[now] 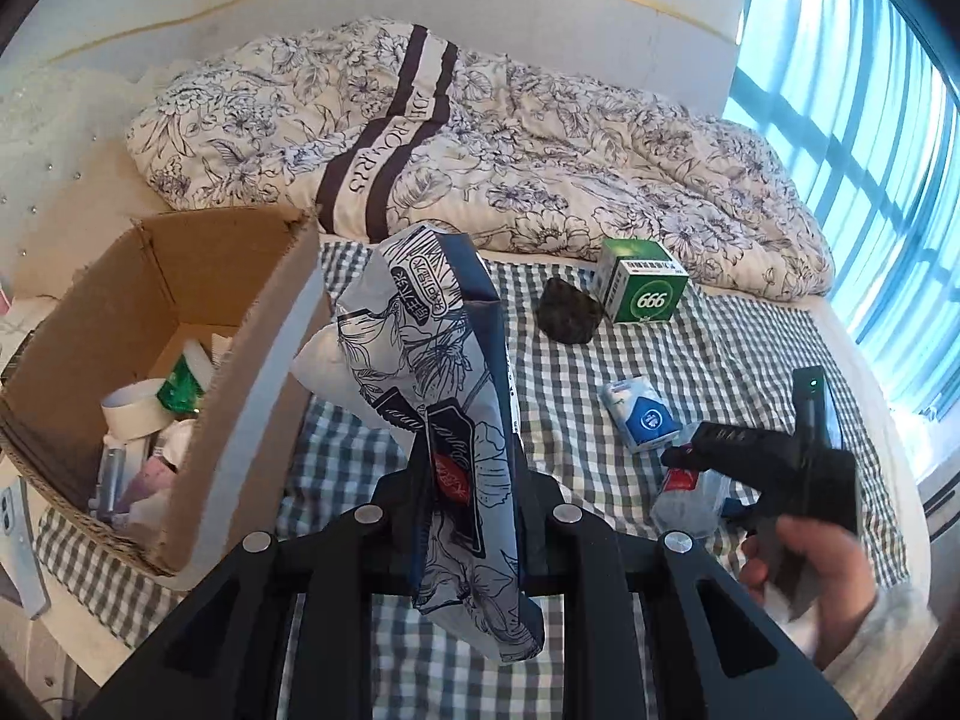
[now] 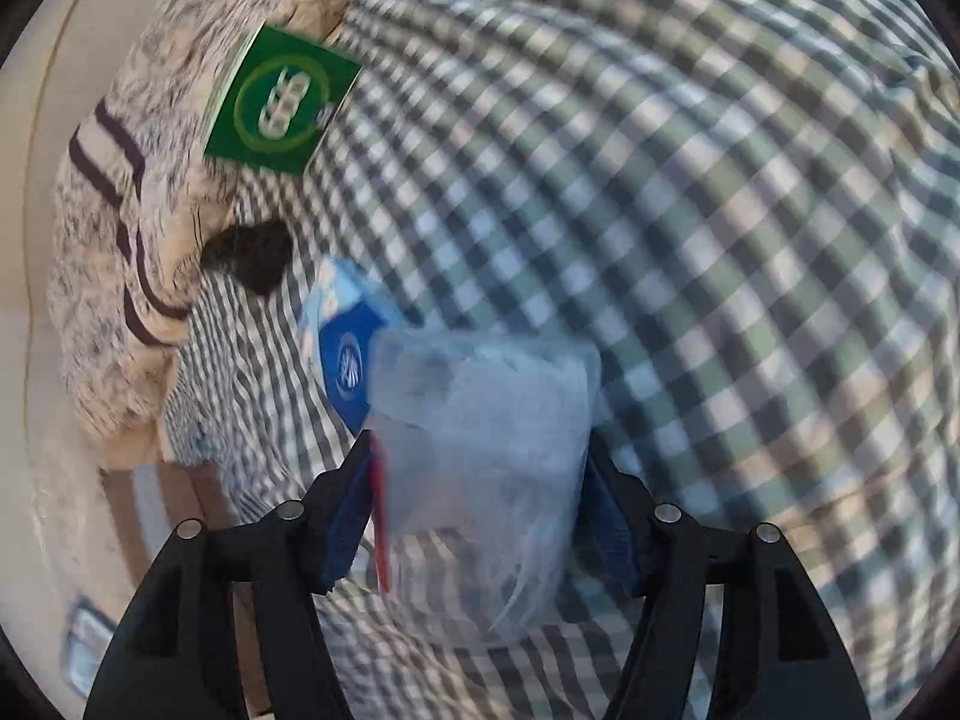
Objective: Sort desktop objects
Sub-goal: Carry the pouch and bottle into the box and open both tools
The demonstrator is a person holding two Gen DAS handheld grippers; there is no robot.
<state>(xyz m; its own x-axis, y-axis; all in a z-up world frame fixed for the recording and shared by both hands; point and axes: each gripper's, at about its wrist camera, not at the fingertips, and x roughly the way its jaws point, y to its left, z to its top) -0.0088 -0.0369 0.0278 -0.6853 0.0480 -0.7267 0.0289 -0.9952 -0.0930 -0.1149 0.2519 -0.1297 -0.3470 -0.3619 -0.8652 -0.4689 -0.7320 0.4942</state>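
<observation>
Sorting bedtop clutter into a cardboard box.

Left wrist view: left claw clenching a floral-printed pouch, long axis upright, box just left.
Right wrist view: right claw released, straddling a clear plastic packet on the checked bedsheet.

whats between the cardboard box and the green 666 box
In the left wrist view, the floral pouch held up by the left gripper and a dark lump lie between cardboard box and green 666 box.
</observation>
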